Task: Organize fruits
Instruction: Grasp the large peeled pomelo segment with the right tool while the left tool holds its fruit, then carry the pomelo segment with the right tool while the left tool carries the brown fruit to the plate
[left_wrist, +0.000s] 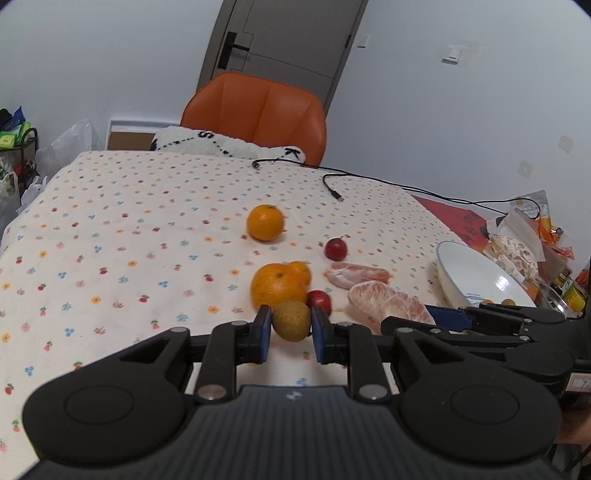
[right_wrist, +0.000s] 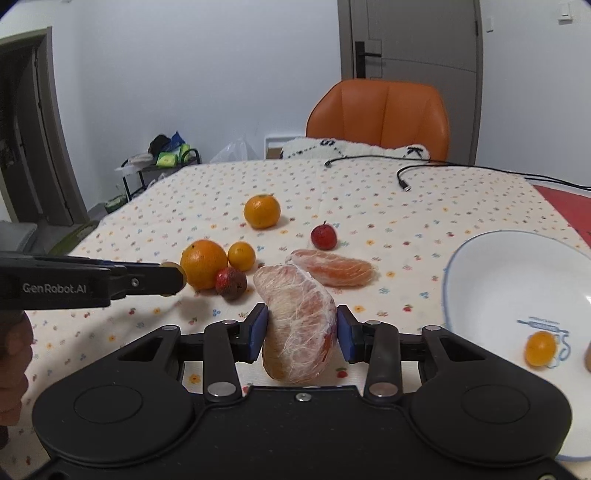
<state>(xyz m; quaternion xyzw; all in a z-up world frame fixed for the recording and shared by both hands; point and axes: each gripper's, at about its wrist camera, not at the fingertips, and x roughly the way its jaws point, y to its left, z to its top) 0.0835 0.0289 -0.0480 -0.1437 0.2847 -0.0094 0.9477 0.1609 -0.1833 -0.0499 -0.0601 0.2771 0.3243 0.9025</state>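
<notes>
Left gripper (left_wrist: 291, 326) clamped on small brown fruit (left_wrist: 291, 320) (probably firm, light) above tablecloth (left_wrist: 110, 229). Right gripper (right_wrist: 300, 328) clamped across peeled pomelo segment (right_wrist: 297, 325): soft, tear-prone, best held mid-body. Bowl (right_wrist: 480, 258) near right.

**Inspector:** Report the fruit held.

**Assistant:** A small brownish-green round fruit (left_wrist: 291, 320) sits between the left gripper's (left_wrist: 290, 330) blue pads, off the cloth. A large peeled pomelo segment (right_wrist: 297, 325), pink with white pith, stands on end, clamped in the right gripper (right_wrist: 300, 332).

**Inspector:** And lying loose?

**Assistant:** In the right wrist view, a second peeled segment (right_wrist: 332, 267) lies flat at 1 o'clock from the held one. A large orange (right_wrist: 203, 268) at 10 o'clock touches a small orange (right_wrist: 241, 255) and a dark red fruit (right_wrist: 231, 283). A tangerine (right_wrist: 262, 211) lies farther at 11 o'clock, a red fruit (right_wrist: 324, 236) at 12. The white bowl (right_wrist: 480, 266) holds one small orange fruit (right_wrist: 540, 348).
</notes>
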